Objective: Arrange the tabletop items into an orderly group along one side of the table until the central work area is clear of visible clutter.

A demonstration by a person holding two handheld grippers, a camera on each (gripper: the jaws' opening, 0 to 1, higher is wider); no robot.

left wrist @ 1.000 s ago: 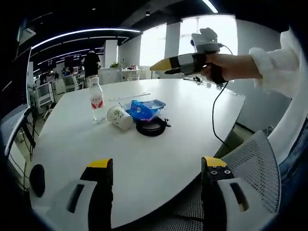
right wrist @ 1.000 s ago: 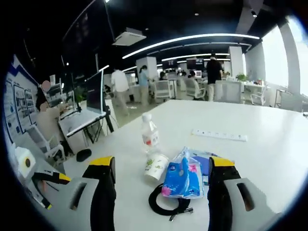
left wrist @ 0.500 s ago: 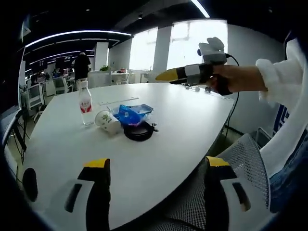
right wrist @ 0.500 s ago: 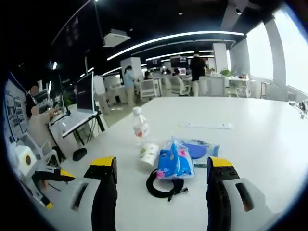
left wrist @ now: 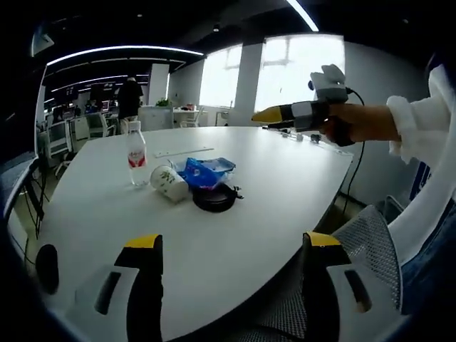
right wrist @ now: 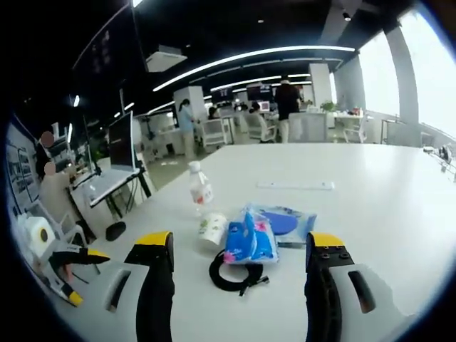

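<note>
My left gripper [left wrist: 226, 285] hangs spread and empty over the round white table's [left wrist: 285, 185] near edge. From left to right stand a clear plastic bottle with a red label [left wrist: 137, 154], a tipped white paper cup [left wrist: 169, 181], a blue tissue pack [left wrist: 206, 171] and a black coiled cable [left wrist: 214, 197], bare tabletop all around. My right gripper [right wrist: 237, 285] gapes, empty. Labels unreadable.

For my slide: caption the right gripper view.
Open right gripper faces a bottle, paper cup, tissue pack and cable coil.
</note>
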